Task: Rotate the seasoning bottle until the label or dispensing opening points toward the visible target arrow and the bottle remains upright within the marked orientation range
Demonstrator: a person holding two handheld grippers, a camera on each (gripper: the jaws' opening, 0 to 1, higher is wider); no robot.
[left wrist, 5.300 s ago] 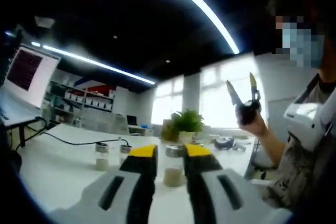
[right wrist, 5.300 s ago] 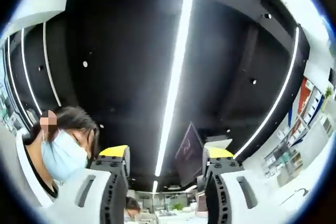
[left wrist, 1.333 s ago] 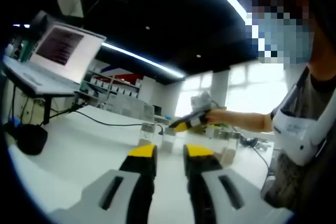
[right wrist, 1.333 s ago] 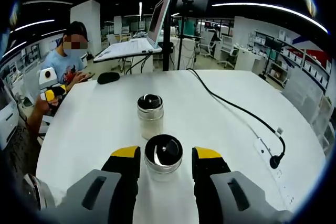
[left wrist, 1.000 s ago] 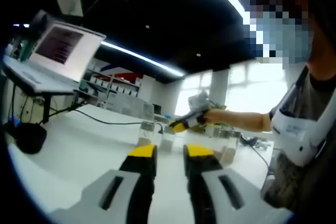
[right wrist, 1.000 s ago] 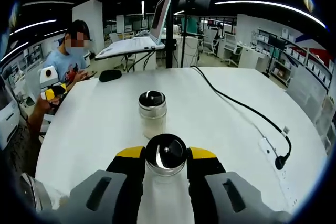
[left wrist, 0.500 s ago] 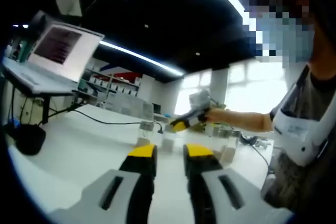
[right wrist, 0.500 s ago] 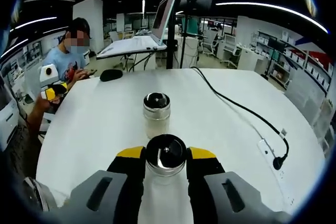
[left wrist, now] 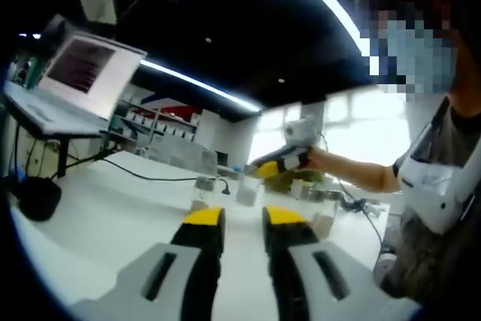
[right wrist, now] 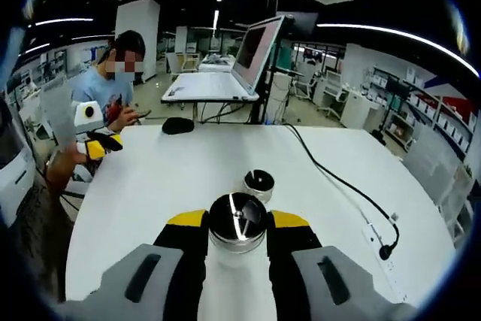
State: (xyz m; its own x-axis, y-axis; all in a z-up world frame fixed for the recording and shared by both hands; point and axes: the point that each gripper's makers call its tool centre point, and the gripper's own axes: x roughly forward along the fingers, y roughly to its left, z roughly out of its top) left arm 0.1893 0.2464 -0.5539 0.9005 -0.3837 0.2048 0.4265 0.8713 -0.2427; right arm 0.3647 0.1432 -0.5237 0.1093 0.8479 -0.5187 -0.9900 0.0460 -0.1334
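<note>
Step in hand: the right gripper (right wrist: 237,223) was clamped on the seasoning bottle (right wrist: 237,225), its yellow-tipped jaws pressed against both sides of the glass just under the metal cap. In the left gripper view the same bottle (left wrist: 248,190) appeared lifted clear of the white table (right wrist: 165,186); I judged this the start of the turning step.

Right gripper: seen from the left gripper view (left wrist: 272,164), held out over the far part of the table by the person's hand (left wrist: 319,158).

Left gripper: the left gripper (left wrist: 242,219) had its jaws close together with a narrow gap and nothing between them; it hung low over the near edge of the table, well apart from the bottle.

Next move: probably a twist of the wrist about the bottle's upright axis, then setting it down level. No target arrow or orientation mark could be made out on the table, so the required heading could not be judged.

Containers: the held bottle was clear glass with a shiny round cap; its contents could not be made out. A second shaker jar (right wrist: 258,183) stood on the table just beyond it, toward the middle; its fill was hidden too.

Other things: a laptop (right wrist: 233,65) on a stand past the far edge, and a black cable (right wrist: 338,178) trailing along the table's right side.
</note>
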